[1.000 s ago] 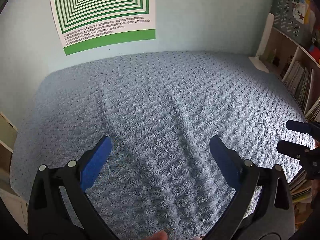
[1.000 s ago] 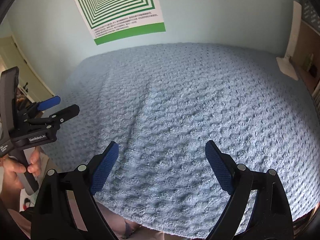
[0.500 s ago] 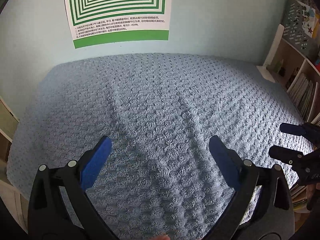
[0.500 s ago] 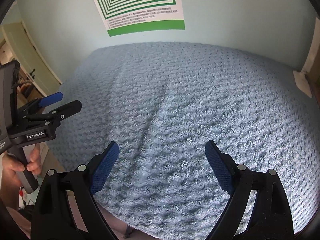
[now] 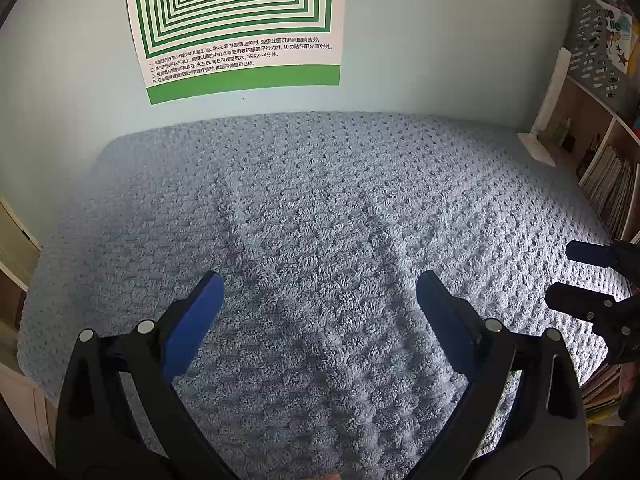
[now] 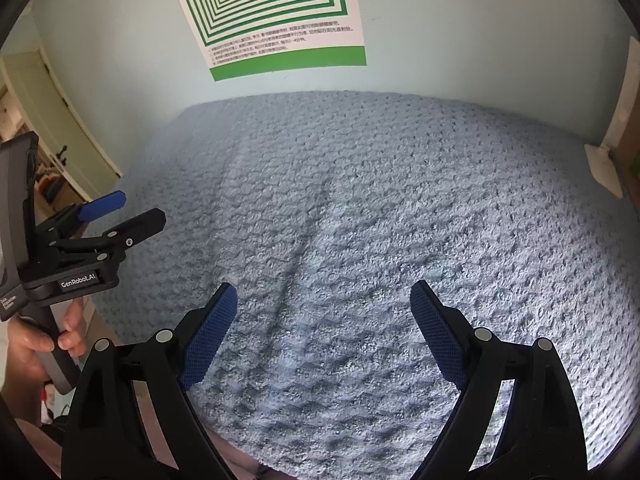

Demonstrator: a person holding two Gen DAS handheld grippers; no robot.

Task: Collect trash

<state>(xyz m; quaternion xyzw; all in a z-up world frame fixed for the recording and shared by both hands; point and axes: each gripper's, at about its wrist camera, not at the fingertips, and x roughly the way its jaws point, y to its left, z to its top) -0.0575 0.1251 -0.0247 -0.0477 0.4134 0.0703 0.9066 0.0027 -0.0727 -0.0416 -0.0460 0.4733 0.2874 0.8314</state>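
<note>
No trash shows in either view. In the left wrist view my left gripper (image 5: 319,280) hangs open over a light blue textured blanket (image 5: 320,200), with nothing between its blue pads. My right gripper (image 6: 324,290) also stands open above the same blanket (image 6: 380,200) with its jaws wide apart and empty. Each gripper appears in the other's view: the right gripper (image 5: 560,271) at the right edge, the left gripper (image 6: 140,208) at the left edge, held by a hand (image 6: 36,344).
A green and white striped poster (image 5: 236,20) hangs on the pale wall behind the blanket. A bookshelf (image 5: 600,160) with books stands along the right side. A cream door (image 6: 52,120) and wooden furniture lie to the left.
Both views have swung a little, so the poster sits further right in each frame. The right gripper has slid slightly sideways. Both pairs of jaws stay equally wide.
</note>
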